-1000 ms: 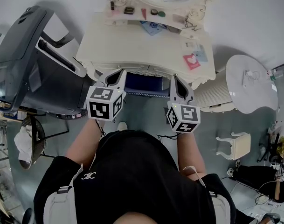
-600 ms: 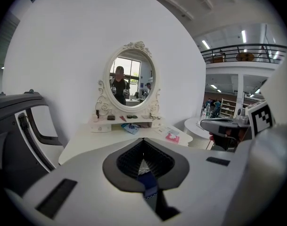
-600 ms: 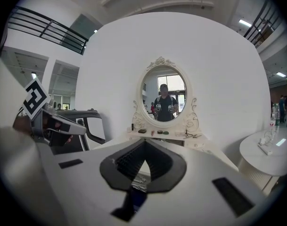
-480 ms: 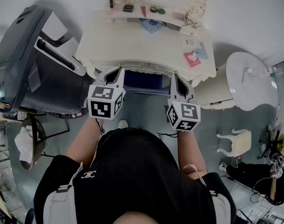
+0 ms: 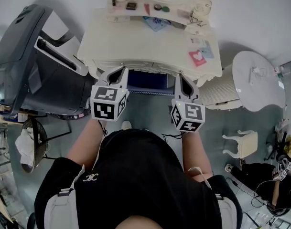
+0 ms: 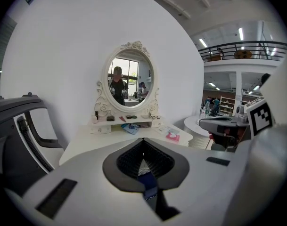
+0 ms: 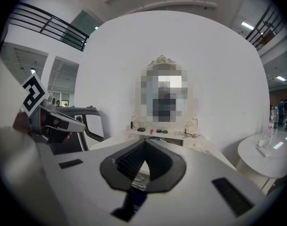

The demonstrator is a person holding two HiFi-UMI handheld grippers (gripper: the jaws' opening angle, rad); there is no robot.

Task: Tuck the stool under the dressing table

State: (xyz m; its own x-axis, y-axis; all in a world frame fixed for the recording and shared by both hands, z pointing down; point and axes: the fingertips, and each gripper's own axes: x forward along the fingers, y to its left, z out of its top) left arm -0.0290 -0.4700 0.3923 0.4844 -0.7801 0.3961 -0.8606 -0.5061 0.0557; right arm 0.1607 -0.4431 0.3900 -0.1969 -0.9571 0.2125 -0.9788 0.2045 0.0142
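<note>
**A:** Head view first: where is the stool (image 5: 146, 82)?

**B:** Its blue seat sits in the knee gap of the dressing table (image 5: 135, 67), under the front edge of the counter (image 5: 145, 42). A strip of the seat with a pale trim line shows in front of that edge.

**A:** And the two tools?

**B:** The left hand-held gripper (image 5: 118, 72) is at the seat's left and the right hand-held gripper (image 5: 180, 80) at its right. Both point at the table's front. The left gripper view and the right gripper view each show the jaws pressed together with nothing pinched. A sliver of blue seat shows below them in each.

**A:** Do they touch the stool?

**B:** I cannot tell from any view.

**A:** What lies on the counter?

**B:** A pink card with a heart (image 5: 196, 59) lies near the right end, and blue papers (image 5: 157, 26) lie toward the back. Small pots (image 5: 158, 7) stand on a raised shelf (image 5: 121, 17) below the oval mirror (image 6: 130, 81).

**A:** And around it?

**B:** A large grey massage chair (image 5: 26, 66) stands just left of the table, and a round white side table (image 5: 257, 80) stands to its right. A small white chair (image 5: 241, 144) stands on the floor (image 5: 150, 116), well apart from the dressing table.
</note>
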